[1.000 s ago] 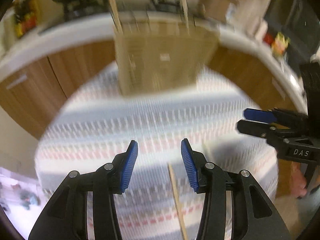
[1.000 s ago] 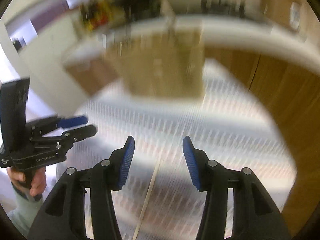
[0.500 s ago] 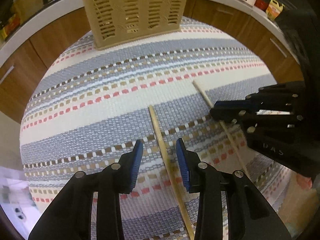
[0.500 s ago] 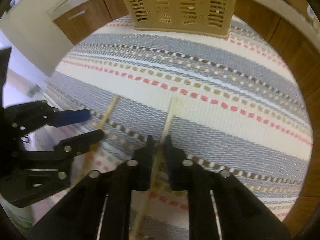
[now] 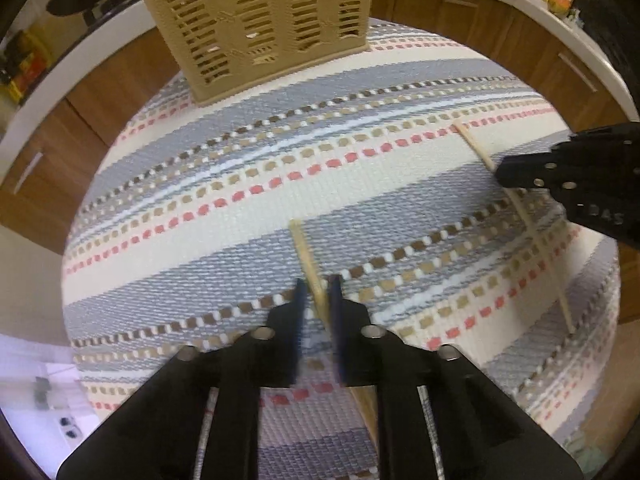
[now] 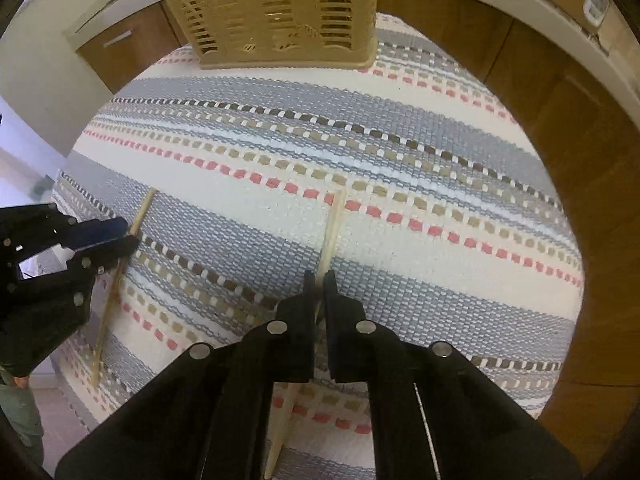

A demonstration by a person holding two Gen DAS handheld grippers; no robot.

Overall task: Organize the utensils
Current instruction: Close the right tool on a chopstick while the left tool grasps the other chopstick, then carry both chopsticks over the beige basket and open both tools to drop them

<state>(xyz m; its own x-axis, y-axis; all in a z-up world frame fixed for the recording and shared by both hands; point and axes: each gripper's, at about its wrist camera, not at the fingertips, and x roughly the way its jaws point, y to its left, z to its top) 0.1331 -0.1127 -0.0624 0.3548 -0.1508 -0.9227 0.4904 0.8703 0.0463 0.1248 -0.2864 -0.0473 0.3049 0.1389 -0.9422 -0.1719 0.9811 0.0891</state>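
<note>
Chopsticks are what you have in both claws right now. Your left claw is squeezed shut on the left chopstick. Your right claw is squeezed shut on the right chopstick. Each claw has its stick pinched partway along, so some stick pokes out in front of the tips and some runs back under the claw.

Both sticks lie flat on the striped mat, near its close edge. The two sticks lie side by side, well apart, and do not touch.

The basket stands at the far edge of the mat, straight ahead of both claws. Each stick's long way points from you toward that basket. This matters most for your next move, I think. You will need to lift each stick and tip it up on end so it can drop in from the top of the basket.

Neither claw looks much nearer to the basket than the other. The basket is tall, so lift high enough to clear its rim. The sticks are thin and could slip or twist in the claws, so go slow.
</note>
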